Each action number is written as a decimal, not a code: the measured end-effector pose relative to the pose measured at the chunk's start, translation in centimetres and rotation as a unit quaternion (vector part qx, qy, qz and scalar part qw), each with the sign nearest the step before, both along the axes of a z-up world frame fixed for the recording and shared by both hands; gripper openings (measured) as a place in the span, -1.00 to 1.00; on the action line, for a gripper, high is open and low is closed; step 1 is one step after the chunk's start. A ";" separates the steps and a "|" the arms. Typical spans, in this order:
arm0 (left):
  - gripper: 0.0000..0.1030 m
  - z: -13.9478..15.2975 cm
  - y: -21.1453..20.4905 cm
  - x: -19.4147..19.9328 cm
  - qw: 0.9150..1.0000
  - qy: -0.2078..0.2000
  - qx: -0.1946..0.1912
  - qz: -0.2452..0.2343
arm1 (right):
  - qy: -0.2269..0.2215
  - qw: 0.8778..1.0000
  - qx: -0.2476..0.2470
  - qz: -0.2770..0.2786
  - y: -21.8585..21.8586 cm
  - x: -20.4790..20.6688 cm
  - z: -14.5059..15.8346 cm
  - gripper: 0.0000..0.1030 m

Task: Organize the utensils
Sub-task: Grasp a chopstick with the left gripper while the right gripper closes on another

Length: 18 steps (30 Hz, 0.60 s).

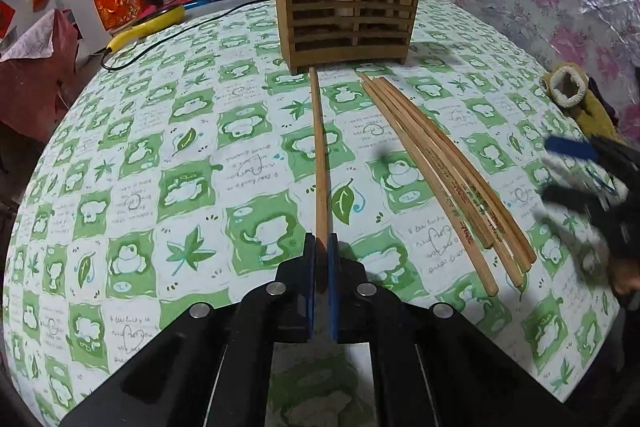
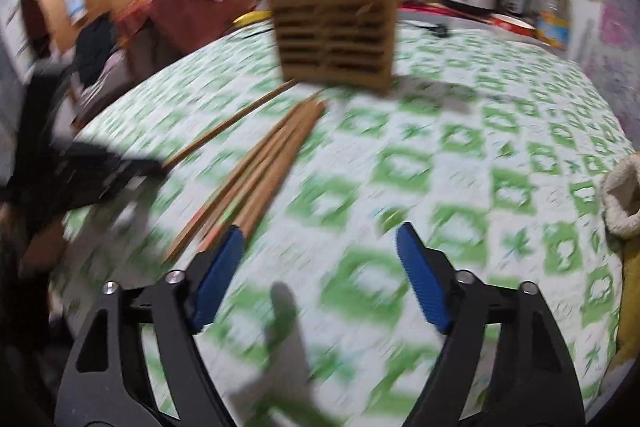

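The left gripper (image 1: 321, 243) is clamping the thick end of a single brown wooden chopstick (image 1: 319, 155) pointing at the slatted wooden utensil holder (image 1: 347, 15), so lifting tip-first seems wise, while the blurred right gripper (image 2: 320, 247) is hanging apart, apparently empty.

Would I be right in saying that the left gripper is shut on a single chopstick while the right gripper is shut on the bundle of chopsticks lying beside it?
Not quite: the right gripper is open and empty, as the right wrist view shows, its jaws spread above the tablecloth beside the bundle of chopsticks. The left gripper is indeed shut on a single chopstick.
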<state>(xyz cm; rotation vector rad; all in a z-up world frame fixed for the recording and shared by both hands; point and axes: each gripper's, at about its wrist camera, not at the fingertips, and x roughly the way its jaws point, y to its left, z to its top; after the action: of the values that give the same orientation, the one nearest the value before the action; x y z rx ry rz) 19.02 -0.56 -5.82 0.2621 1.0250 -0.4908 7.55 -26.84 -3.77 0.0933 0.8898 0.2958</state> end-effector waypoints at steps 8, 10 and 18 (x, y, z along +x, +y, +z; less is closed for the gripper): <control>-0.85 0.1 0.4 0.1 1.000 -0.004 -0.003 0.010 | 0.007 0.996 -0.073 0.059 3.8 -3.0 -0.4 0.14; -0.77 0.1 0.4 0.0 1.000 -0.006 0.000 0.009 | 0.012 0.996 -0.068 0.062 4.0 -2.8 -0.6 0.14; -0.52 0.2 0.0 -0.3 1.000 -0.018 0.016 0.009 | 0.028 0.997 -0.065 0.022 2.7 -1.4 -1.2 -0.04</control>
<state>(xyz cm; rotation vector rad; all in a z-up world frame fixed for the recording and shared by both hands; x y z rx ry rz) 18.68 -0.53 -5.67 0.2879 1.0000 -0.4523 6.13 -24.17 -4.99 -0.0389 0.9659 0.2763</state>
